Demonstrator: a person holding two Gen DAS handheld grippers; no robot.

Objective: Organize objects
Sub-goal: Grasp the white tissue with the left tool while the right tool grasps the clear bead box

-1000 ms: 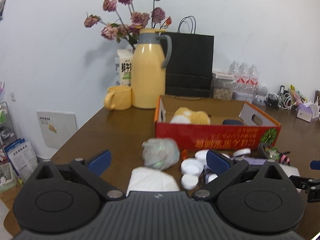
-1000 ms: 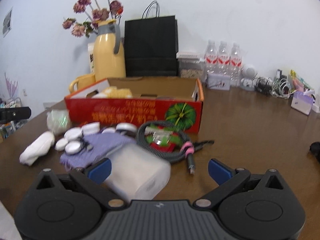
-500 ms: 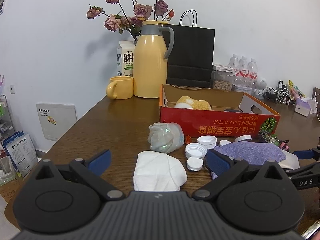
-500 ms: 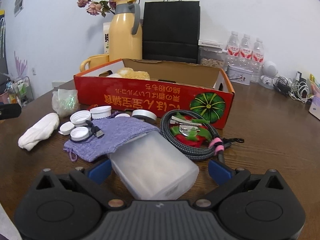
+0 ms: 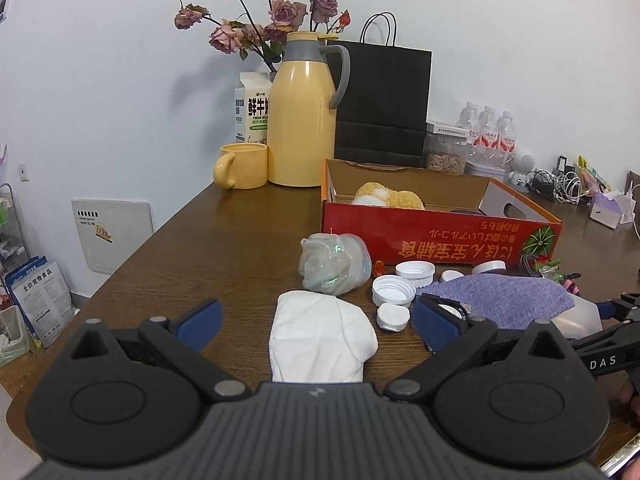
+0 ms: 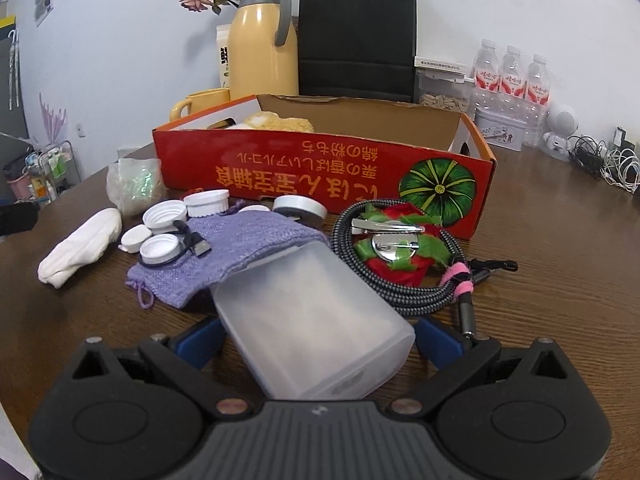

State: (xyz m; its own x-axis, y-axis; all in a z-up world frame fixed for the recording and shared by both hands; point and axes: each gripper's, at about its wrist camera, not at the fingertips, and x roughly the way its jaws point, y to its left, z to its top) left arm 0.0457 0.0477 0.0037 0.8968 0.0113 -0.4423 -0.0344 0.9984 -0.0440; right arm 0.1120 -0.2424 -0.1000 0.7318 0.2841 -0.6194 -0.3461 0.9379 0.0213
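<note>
Clutter on the wooden table (image 5: 240, 240) is mostly unsorted, I judge: the red cardboard box (image 6: 320, 172) holds only a fuzzy yellow-and-white plush (image 6: 280, 122) and something dark I cannot identify. Left outside are a frosted, rounded plastic container (image 6: 312, 320), a purple knitted pouch (image 6: 224, 256) lying partly under it, a braided cable coil (image 6: 416, 280) ringing a red-and-green felt clip, a soft white folded cloth (image 5: 320, 336), a crinkly plastic bundle (image 5: 332, 264), and several ribbed white caps (image 5: 394, 290). The right gripper (image 6: 316, 340) has its fingers spread either side of the container, not visibly squeezing. The left gripper (image 5: 316, 320) hangs wide open over the cloth.
</note>
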